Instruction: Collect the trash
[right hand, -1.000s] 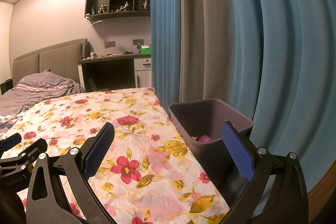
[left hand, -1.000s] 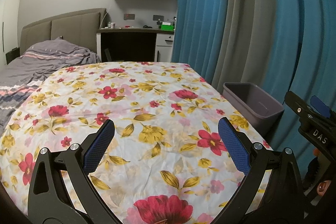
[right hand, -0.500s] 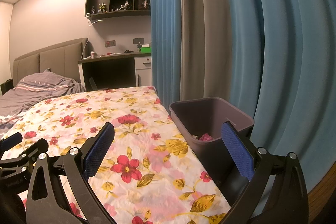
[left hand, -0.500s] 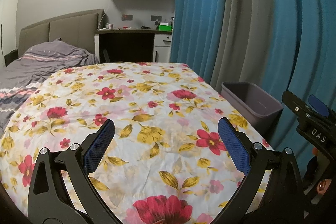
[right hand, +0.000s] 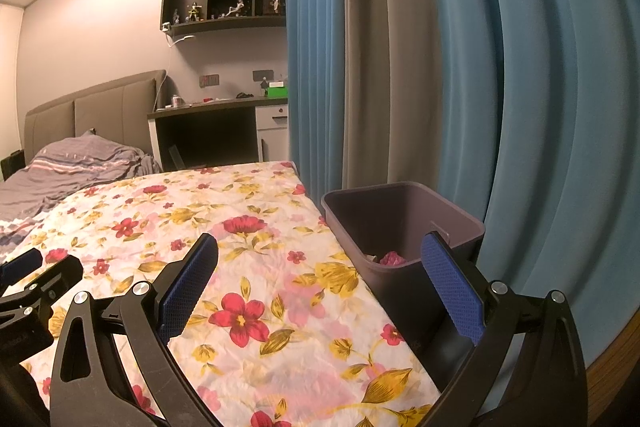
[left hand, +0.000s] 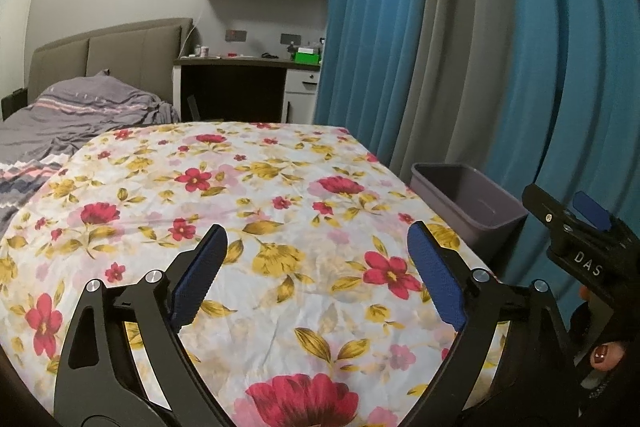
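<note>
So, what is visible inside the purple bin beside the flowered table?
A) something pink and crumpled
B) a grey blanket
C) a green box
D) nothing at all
A: in the right wrist view a pink crumpled thing lies at the bottom of the purple bin.

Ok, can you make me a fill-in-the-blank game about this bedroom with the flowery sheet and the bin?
1. The grey bin stands beside the flowery sheet, in front of the ____ curtains.
2. Something ____ lies crumpled at the bottom of the bin.
3. Between the pads of the right gripper there is ____.
4. The little figures stand on the dark ____ high on the wall.

Missing words: blue; pink; nothing; shelves
</note>
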{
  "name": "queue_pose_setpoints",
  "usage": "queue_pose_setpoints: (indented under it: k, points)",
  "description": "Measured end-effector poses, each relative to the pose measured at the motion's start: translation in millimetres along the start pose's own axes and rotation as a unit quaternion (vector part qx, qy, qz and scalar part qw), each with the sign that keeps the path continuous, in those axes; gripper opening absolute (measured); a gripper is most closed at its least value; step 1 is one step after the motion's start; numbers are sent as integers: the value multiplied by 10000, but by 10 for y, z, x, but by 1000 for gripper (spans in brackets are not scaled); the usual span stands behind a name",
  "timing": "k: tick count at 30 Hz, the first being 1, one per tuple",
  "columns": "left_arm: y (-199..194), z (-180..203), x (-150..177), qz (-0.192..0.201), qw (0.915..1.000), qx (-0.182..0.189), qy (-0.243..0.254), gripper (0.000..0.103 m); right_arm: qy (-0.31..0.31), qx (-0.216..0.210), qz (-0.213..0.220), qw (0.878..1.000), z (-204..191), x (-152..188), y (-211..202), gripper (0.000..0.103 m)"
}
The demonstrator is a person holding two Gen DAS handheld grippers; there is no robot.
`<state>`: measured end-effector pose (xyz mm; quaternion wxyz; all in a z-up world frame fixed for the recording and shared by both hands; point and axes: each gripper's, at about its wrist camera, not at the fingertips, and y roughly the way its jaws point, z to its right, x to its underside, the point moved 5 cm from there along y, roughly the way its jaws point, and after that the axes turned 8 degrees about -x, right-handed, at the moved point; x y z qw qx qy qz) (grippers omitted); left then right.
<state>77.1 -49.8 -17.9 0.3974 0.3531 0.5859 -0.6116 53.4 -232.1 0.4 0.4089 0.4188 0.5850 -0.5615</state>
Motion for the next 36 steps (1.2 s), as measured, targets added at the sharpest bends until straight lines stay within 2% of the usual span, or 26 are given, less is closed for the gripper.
queue_pose_setpoints:
  k: [19,28,36]
  points:
    - [21,14,32,-43,10000,-1,33,90,22,16,-8,10000,-9,16,0,97]
    - [31,-78,4,18,9997,-231,56,97,30,4,-13,10000,-26,33,8,97]
    - [62,-137,2,-98,9993,-364,36,97,82,10,24,10000,-68,29,12,97]
